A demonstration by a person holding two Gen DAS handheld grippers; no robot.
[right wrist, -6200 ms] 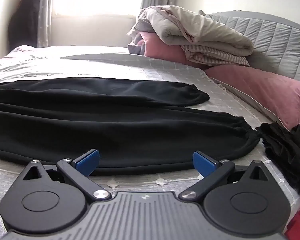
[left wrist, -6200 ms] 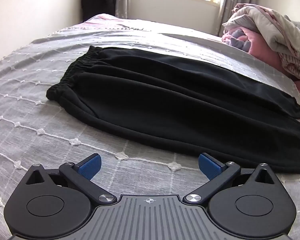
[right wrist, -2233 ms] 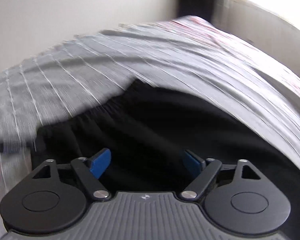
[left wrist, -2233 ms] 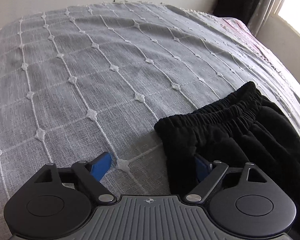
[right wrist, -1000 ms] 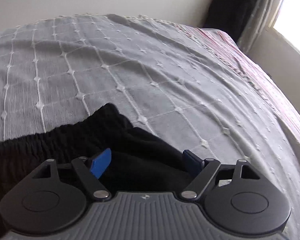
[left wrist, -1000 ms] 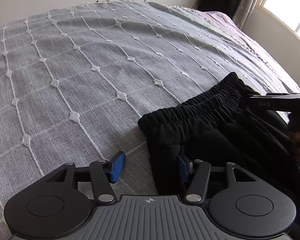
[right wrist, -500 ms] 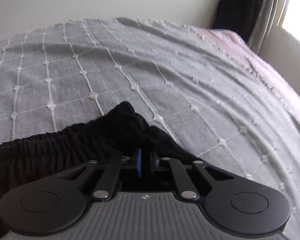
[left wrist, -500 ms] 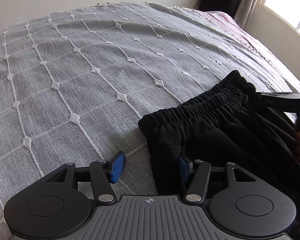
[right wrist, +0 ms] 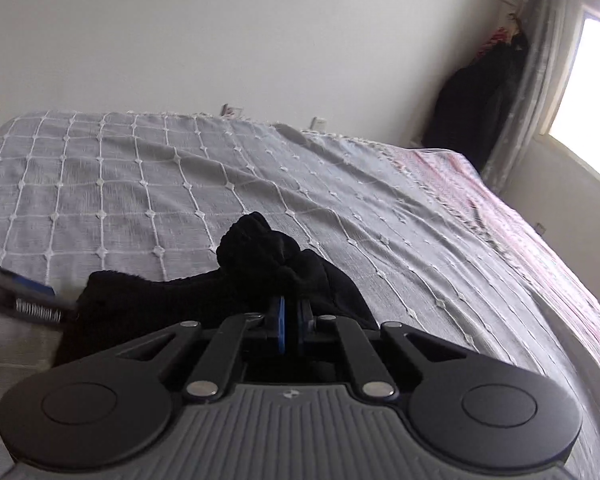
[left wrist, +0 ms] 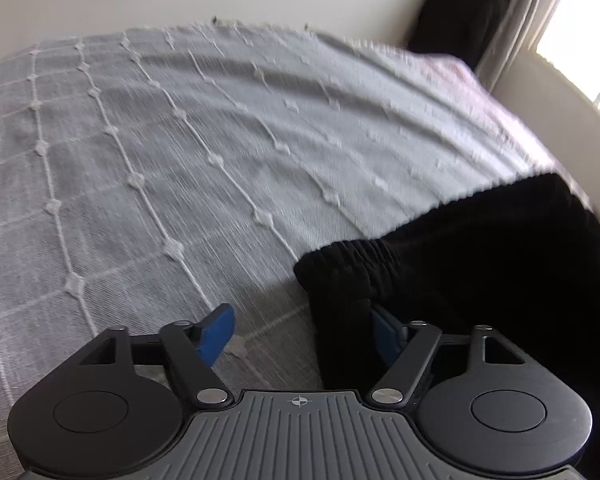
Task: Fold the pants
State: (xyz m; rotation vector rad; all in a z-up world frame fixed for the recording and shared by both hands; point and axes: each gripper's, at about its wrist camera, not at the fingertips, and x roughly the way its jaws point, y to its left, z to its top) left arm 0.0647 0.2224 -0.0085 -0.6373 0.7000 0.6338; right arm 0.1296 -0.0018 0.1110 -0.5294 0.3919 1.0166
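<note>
The black pants lie on the grey bedspread, elastic waistband toward me. My left gripper is low over the near waistband corner. Its jaws are opening: the fabric lies between the blue pads, against the right one, and the left pad stands clear of it. My right gripper is shut on the other waistband corner of the pants, holding it bunched and raised above the bedspread. A finger of the left gripper shows at that view's left edge.
Bare bedspread stretches left and ahead to the white wall. A pink sheet edges the bed's far side. Dark clothes hang beside the curtain and bright window.
My right gripper closed on the far waistband corner, then lifted it up off the bed. The left gripper's jaws widened around the near corner; the waistband now rises to the right.
</note>
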